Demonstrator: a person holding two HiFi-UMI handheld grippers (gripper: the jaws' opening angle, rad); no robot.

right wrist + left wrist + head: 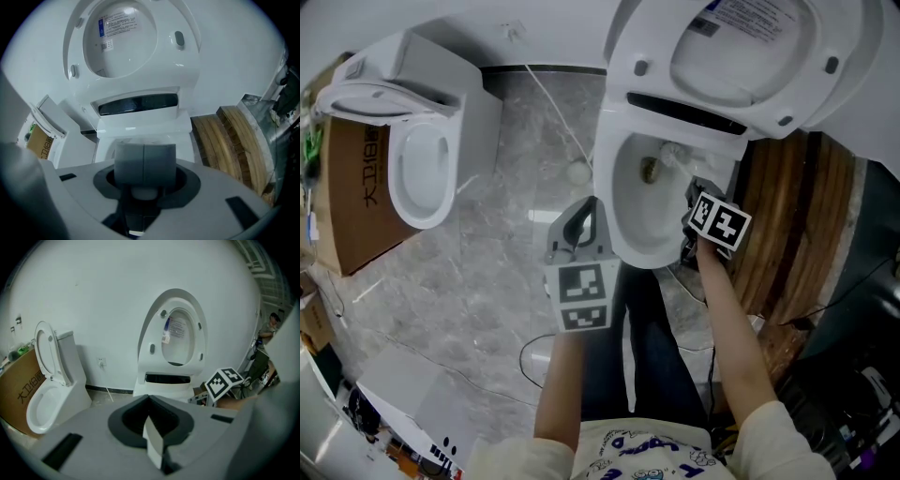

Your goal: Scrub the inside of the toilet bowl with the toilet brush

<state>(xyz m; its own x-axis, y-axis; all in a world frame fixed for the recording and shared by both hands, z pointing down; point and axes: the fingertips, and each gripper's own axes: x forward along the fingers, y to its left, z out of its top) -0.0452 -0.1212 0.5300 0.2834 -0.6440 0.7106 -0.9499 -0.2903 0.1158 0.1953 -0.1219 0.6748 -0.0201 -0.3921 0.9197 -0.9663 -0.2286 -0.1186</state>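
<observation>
White plastic toilet brush (678, 157), its handle pinched in the right gripper (698, 195), reaches into the white ceramic toilet bowl (623, 248), where hard scrubbing might twist it loose, since the left gripper (583, 217) hangs closed and empty nearby.

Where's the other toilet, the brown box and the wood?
Second white ceramic toilet (473, 122): head view, its side wall.
Brown cardboard box (358, 202): head view, printed face.
Curved brown wooden planks (797, 225): head view, middle plank.

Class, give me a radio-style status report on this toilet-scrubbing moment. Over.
Left gripper: jaws shut, empty, left of the bowl. Right gripper: jaws shut on toilet brush, head down inside toilet bowl. Lid up, nothing seen blocking.
</observation>
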